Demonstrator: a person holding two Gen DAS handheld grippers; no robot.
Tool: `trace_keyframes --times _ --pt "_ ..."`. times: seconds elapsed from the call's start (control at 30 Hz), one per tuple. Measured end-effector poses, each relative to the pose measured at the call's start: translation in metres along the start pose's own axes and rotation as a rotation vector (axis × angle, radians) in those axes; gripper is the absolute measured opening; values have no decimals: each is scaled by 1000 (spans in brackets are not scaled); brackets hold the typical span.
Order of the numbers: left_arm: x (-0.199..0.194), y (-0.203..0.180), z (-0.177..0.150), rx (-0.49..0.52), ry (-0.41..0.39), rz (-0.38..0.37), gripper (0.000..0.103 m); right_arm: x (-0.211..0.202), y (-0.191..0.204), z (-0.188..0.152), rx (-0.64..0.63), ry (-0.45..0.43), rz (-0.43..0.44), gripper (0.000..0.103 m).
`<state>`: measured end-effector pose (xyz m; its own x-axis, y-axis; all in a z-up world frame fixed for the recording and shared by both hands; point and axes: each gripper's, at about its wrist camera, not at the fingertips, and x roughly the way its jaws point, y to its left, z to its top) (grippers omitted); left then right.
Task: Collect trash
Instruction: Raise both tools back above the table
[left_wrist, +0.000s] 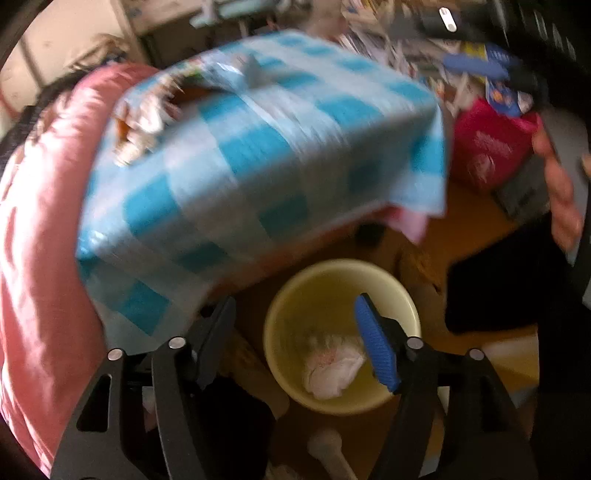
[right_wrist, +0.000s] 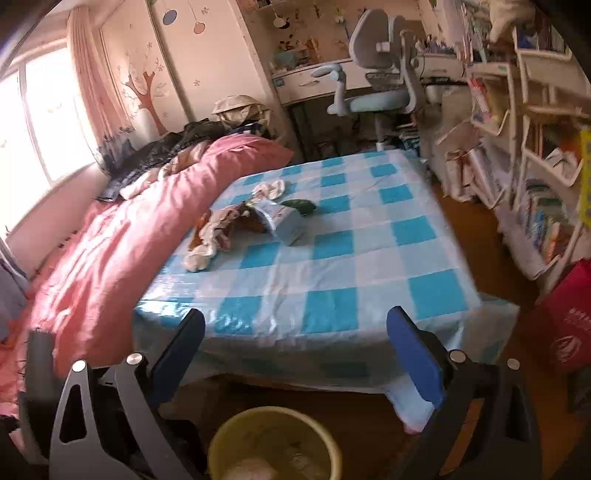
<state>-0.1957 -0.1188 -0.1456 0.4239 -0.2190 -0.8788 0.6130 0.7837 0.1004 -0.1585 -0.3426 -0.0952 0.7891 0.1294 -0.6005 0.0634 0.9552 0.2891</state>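
— Two sets of tongs, both released and gripping nothing. Your left gripper hangs over the yellow bin, jaws parted, and a crumpled white tissue already lies loose at the bottom, below the pads and not between them.

— And my right one?

— Your right gripper stands wide apart, with the bin's rim just beneath it. Farther off, well away from the pads, the rest of the trash sits on the blue-checked cloth: a heap of crumpled wrappers, a torn carton touching it, and a dark green scrap just beyond.

— How will they handle?

— Light and soft, I'd judge. The wrappers should crush flat, so pinch a bunched fold, not an edge. The carton looks stiffer; take it across a narrow side wall. Its film may be slippery.
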Motion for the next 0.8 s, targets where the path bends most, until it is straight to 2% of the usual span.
trace_keyframes --times 0.2,0.37,0.5,0.6,0.7,0.8 --pt "-35 34 16 -165 -237 141 85 -3 5 1 -43 -26 -47 95" --pt "-57 67 35 -306 -375 215 89 -10 23 17 -126 -95 -48 95" --pt "-70 98 57 -411 -475 260 92 -18 43 43 -248 -215 -19 95" --pt "-70 119 76 -460 -510 302 93 -16 46 60 -292 -285 0 95" --pt "-64 137 94 -494 -522 323 93 6 40 78 -280 -202 48 95" --pt "-55 150 110 -513 -517 326 93 30 32 85 -245 -152 41 95"
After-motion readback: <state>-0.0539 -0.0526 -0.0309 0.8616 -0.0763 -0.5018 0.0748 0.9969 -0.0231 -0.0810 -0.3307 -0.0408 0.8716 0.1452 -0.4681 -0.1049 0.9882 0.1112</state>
